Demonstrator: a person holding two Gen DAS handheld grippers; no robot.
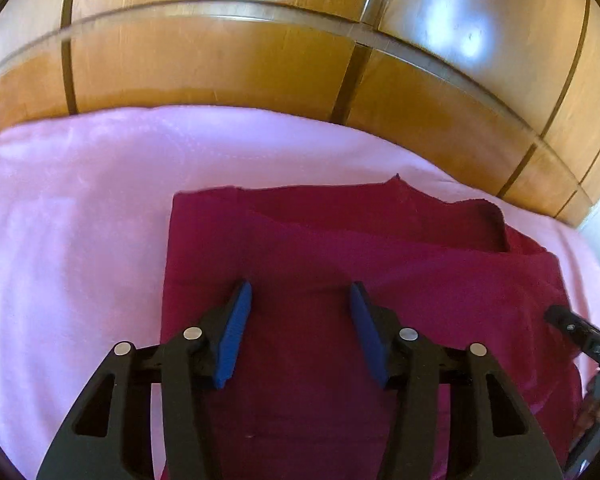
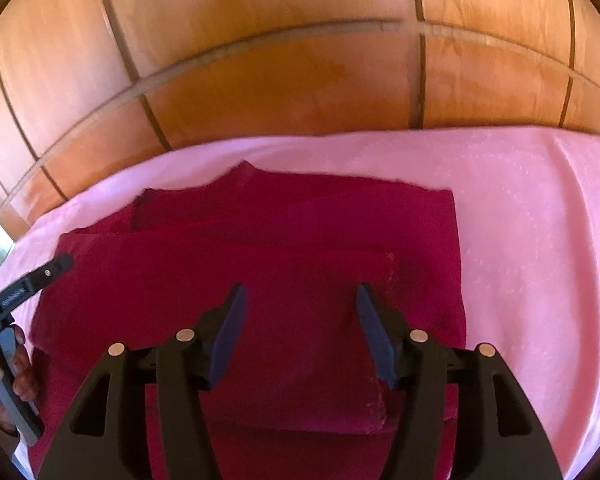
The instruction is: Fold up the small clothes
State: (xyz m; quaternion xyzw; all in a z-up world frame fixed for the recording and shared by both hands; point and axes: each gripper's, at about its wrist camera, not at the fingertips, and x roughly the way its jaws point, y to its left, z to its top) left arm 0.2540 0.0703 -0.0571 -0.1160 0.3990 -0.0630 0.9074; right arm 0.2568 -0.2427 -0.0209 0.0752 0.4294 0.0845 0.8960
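A dark red garment (image 1: 340,264) lies partly folded on a pink sheet (image 1: 72,220); it also shows in the right wrist view (image 2: 228,276). My left gripper (image 1: 300,292) is open and empty, its blue pads hovering over the garment's near part. My right gripper (image 2: 300,296) is open and empty above the same garment. A folded layer with a raised edge (image 1: 496,220) lies at the garment's far right in the left wrist view. The other gripper's black finger (image 1: 572,328) shows at the right edge, and at the left edge in the right wrist view (image 2: 48,272).
Glossy wooden wardrobe doors (image 1: 220,68) stand right behind the bed; they also fill the back of the right wrist view (image 2: 300,80). Pink sheet (image 2: 532,240) spreads to the right of the garment. A person's hand (image 2: 20,372) holds a gripper handle at the left edge.
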